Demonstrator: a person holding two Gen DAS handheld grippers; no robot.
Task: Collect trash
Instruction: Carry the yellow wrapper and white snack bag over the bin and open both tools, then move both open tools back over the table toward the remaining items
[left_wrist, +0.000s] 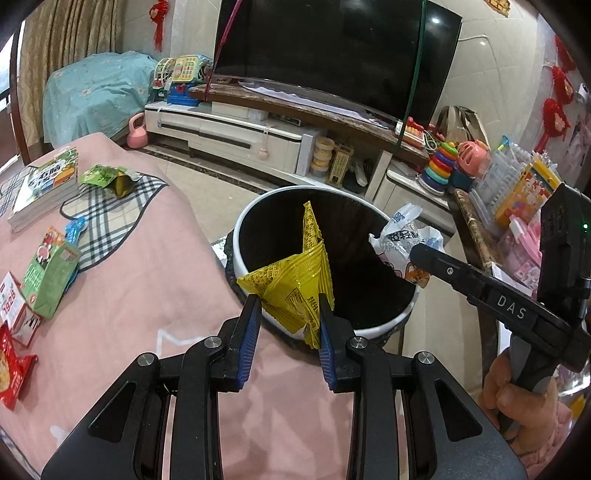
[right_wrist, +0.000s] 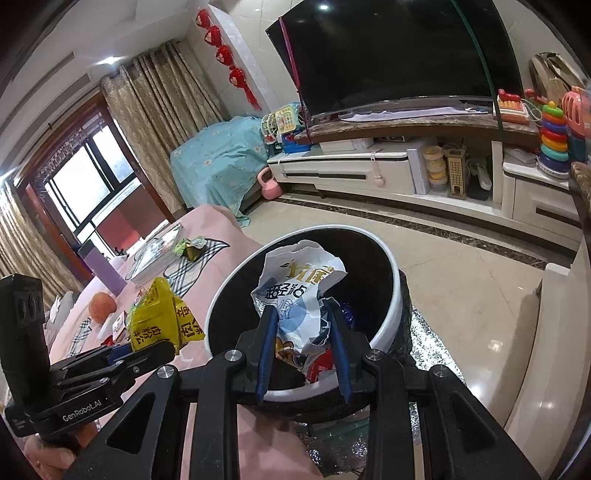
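From the left wrist we see our left gripper (left_wrist: 288, 312) clamped on a yellow wrapper (left_wrist: 295, 280), held over the near rim of the white bin (left_wrist: 255, 210). Our right gripper (left_wrist: 419, 258) comes in from the right, pinching a white bag (left_wrist: 402, 236) above the bin's far side. A green wrapper (left_wrist: 107, 177) lies on the pink cloth (left_wrist: 147, 295).

From the right wrist, our fingers (right_wrist: 267, 343) close on the white bag (right_wrist: 295, 291) over the bin (right_wrist: 391, 314); the yellow wrapper (right_wrist: 159, 314) hangs beside it to the left.

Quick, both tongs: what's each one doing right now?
Left tongs: shut on the yellow wrapper, over the bin.
Right tongs: shut on the white and blue bag.
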